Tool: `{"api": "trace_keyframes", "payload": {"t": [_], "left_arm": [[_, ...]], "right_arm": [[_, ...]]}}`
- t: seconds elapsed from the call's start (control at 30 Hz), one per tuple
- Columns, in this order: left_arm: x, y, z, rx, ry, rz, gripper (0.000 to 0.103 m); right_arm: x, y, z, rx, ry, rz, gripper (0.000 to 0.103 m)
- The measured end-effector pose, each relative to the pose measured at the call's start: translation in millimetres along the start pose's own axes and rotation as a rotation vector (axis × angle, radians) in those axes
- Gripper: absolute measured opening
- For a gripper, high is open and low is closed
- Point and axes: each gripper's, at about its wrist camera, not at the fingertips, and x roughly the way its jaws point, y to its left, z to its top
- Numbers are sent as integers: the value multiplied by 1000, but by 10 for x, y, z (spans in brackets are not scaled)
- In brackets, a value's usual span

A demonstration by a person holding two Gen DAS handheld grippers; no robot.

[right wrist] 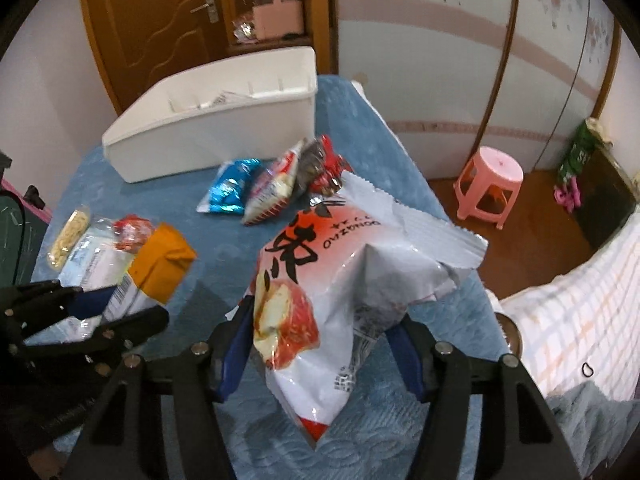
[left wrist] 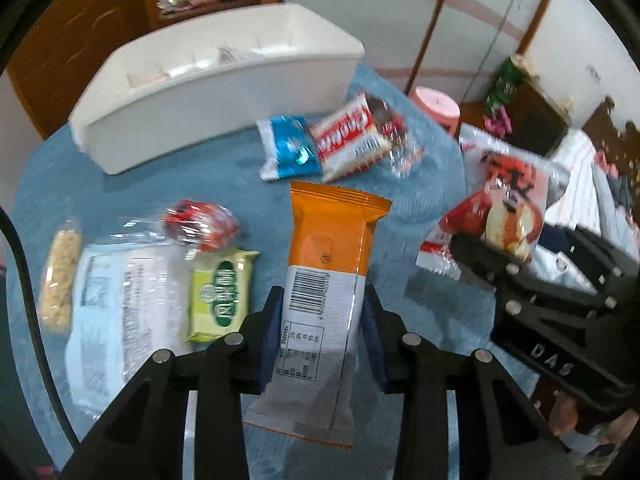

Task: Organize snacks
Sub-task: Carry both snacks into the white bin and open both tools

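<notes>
White divided bin (left wrist: 224, 92) upper left, holding flat packets in its slots. Left gripper (left wrist: 322, 312) clamped on orange-and-white wrapper (left wrist: 324, 280); right gripper (right wrist: 320, 344) pinching red-and-white snack bag (right wrist: 340, 280).

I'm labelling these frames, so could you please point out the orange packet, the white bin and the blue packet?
orange packet (left wrist: 334, 232), left wrist view, on its orange upper half.
white bin (left wrist: 224, 114), left wrist view, on its near outer wall.
blue packet (right wrist: 228, 190), right wrist view, on its shiny blue face.
</notes>
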Motion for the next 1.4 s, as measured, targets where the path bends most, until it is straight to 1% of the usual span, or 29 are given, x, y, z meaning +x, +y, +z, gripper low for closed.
{"api": "trace_keyframes", "payload": {"t": [0.17,0.33,0.43,0.47,0.57,0.63,0.73,0.93,1.03,1.13,1.23,1.3,1.4], "left_arm": [[-420,105,51,-66,-80,-22,36],[-746,271,45,-105,-112,-36,36],[-882,335,107,-129,-131,-34,36],[-902,315,163,-139,-136,-32,36],[-975,414,332,-168,-155,-14,36],[-1087,487,456,-182,-183,17,36],[-1236,596,648,-191,-228,70,36],[-1606,756,1168,-173,-348,180,37],[-1722,793,1410,-174,-385,192,37],[-1783,831,1725,-167,-429,210,37],[-1751,883,1996,-165,-441,219,38],[-1681,938,2179,-161,-429,225,38],[-1472,1009,2418,-157,-411,268,38]], "right_arm": [[-183,101,71,-41,-49,6,63],[-324,220,124,-72,-83,20,63],[-400,280,185,-86,-99,35,63],[-416,273,207,-88,-104,40,63],[-504,278,291,-96,-128,56,63],[-575,282,373,-105,-153,65,63],[-693,298,593,-125,-195,77,63],[-897,390,1220,-180,-306,76,63],[-962,443,1622,-187,-360,83,63],[-972,504,1997,-182,-397,85,63],[-935,571,2310,-175,-416,91,64],[-867,621,2510,-179,-415,83,64],[-642,700,2791,-182,-391,67,64]]}}
